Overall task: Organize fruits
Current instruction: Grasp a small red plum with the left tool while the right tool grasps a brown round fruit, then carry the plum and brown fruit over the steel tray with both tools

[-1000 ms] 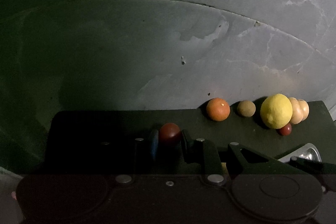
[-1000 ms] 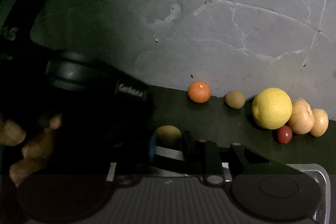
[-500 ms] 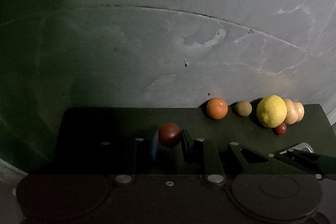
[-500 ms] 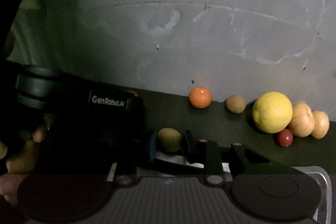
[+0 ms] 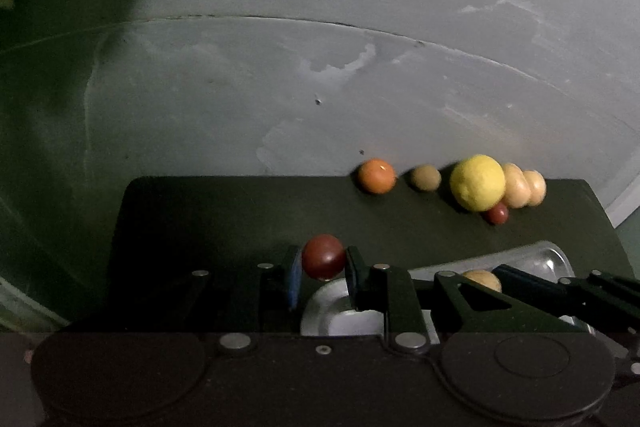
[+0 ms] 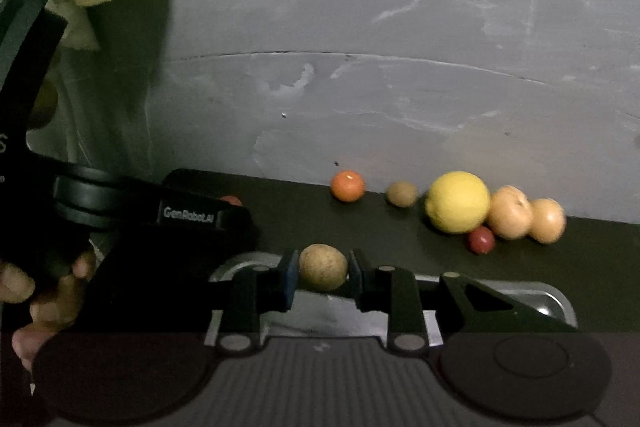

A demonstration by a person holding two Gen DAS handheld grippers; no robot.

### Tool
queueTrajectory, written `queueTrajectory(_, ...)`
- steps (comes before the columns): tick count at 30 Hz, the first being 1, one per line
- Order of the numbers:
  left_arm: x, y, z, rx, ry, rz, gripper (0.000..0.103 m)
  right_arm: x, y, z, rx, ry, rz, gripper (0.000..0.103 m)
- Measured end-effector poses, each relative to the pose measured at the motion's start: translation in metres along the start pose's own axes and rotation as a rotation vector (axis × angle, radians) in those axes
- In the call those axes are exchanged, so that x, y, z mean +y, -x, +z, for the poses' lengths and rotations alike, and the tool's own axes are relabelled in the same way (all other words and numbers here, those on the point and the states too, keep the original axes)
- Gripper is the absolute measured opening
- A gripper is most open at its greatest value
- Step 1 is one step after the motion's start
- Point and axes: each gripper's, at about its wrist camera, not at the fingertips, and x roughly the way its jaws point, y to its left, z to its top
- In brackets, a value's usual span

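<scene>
1. Two fruits are now carried over a metal tray that was barely in view a second ago; the drop-off is judged close.
2. A dark red fruit is held clamped in the left tongs, above the tray's left end.
3. A tan fruit is gripped in the right tongs, above the tray's far rim.
4. The tray appears to be empty, though much of it is hidden behind the tongs.
5. Along the wall on the dark desk are left an orange, a small brown fruit, a lemon, two pale fruits and a small red one.
</scene>
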Motion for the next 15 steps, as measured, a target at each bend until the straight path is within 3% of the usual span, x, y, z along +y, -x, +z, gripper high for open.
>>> queueTrajectory(15, -0.038, 0.027, -0.049, 0.054, -0.079, -0.076, 0.024, -0.021, 0.061, -0.047, 0.008, -0.073, -0.054, 0.031)
